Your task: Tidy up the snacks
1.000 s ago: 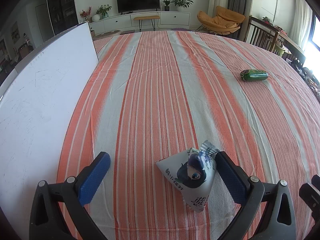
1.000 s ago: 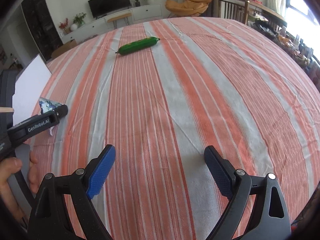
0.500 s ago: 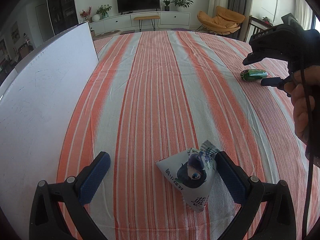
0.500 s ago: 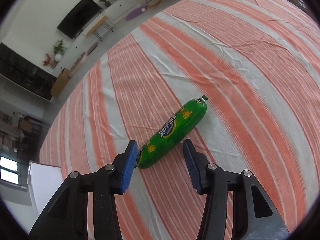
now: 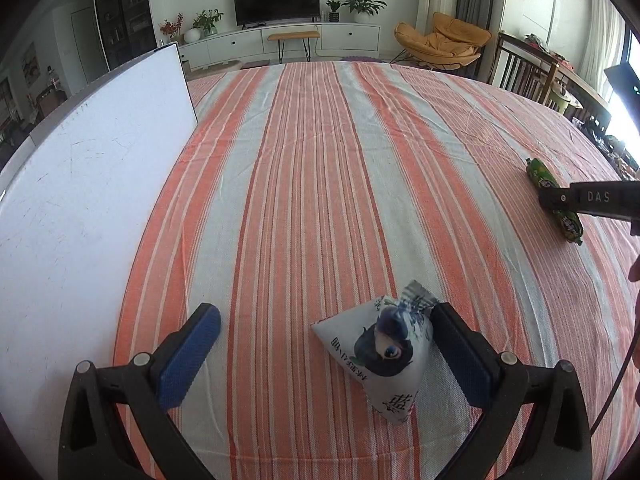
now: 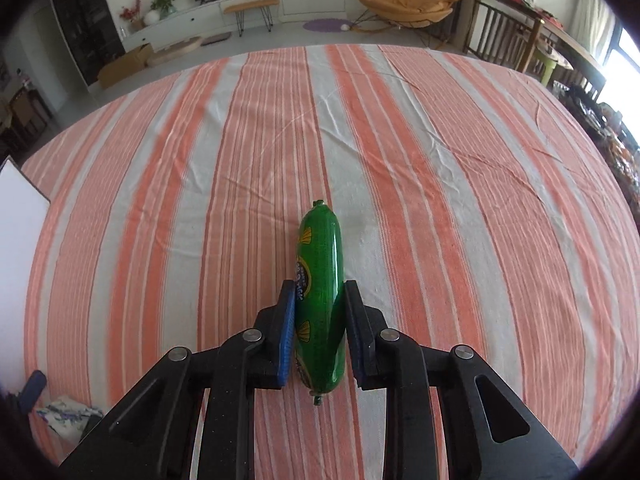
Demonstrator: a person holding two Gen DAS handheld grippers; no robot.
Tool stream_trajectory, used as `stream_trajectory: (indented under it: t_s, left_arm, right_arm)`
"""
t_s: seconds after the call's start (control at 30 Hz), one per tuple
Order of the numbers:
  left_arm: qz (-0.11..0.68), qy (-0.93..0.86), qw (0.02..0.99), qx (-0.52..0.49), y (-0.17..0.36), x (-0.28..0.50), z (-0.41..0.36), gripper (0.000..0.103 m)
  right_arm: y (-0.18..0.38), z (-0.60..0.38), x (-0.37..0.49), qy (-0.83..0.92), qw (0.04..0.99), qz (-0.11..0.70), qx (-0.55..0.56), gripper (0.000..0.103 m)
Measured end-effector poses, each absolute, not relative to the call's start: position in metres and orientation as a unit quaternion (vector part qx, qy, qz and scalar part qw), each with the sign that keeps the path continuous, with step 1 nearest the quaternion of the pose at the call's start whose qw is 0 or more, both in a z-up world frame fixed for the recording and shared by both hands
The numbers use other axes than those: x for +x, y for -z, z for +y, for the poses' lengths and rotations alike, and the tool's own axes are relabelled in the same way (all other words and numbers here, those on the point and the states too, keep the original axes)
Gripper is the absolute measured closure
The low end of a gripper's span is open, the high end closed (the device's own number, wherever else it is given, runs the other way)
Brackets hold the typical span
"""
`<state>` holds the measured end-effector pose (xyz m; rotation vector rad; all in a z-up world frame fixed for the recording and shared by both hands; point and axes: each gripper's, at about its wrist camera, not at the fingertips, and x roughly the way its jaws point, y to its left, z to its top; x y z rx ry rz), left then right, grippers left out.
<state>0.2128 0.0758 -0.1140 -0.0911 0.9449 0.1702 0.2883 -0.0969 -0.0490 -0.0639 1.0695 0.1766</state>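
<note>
- Right now, the right hand-held gripper (image 6: pixel 319 320) is closing around a green sausage snack (image 6: pixel 320 280), which lies lengthwise between its jaws on the desk (image 6: pixel 460 200); the pads look to be pressing its sides, likely so it can be lifted.
- Meanwhile the left hand-held gripper (image 5: pixel 326 350) hangs open over a white pyramid snack pouch (image 5: pixel 384 356); the pouch rests against the finger at 3 o'clock, apart from the other.
- At 9 o'clock of the pouch stands a white board (image 5: pixel 80 200), tilted upright.
- From the left view, the sausage sits far off at 2 o'clock.
</note>
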Motion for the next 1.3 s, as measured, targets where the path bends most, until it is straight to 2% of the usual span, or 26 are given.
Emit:
stream_trajectory:
  t_s: [0.17,0.3,0.43,0.5,0.53,0.57,1.03,1.3]
  left_arm:
    - [0.454,-0.082,0.886,-0.044,0.114,0.213,0.076,0.0]
    - [0.454,-0.082,0.886,-0.044,0.114,0.213,0.076,0.0]
    - [0.454,-0.082,0.886,-0.044,0.114,0.213,0.076,0.0]
    - [0.454,-0.082,0.886,-0.044,0.114,0.213,0.076,0.0]
    - [0.454,-0.082,0.886,-0.044,0.114,0.213,0.076,0.0]
    - [0.454,-0.082,0.886,-0.044,0.114,0.213,0.076,0.0]
    - [0.454,-0.082,0.886,-0.044,0.114,0.213,0.076,0.0]
    - [0.454,-0.082,0.886,-0.044,0.114,0.213,0.076,0.0]
  right_arm:
    - [0.05,-0.129,0.212,-0.104,0.863,0.491,-0.057,0.079]
    - [0.052,-0.147,0.15,-0.146,0.873,0.465,-0.031,0.079]
    - [0.054,-0.158,0.124,-0.135,0.884,0.445,-0.034,0.076]
    - [0.052,-0.159,0.129,-0.106,0.891,0.439,-0.038,0.056]
    - [0.056,-0.158,0.13,-0.088,0.892,0.442,-0.045,0.029]
    - [0.061,-0.158,0.132,-0.072,0.889,0.449,-0.051,0.022]
    - [0.067,-0.167,0.133,-0.069,0.892,0.445,-0.026,0.009]
    - [0.068,-0.168,0.135,-0.068,0.892,0.446,-0.025,0.008]
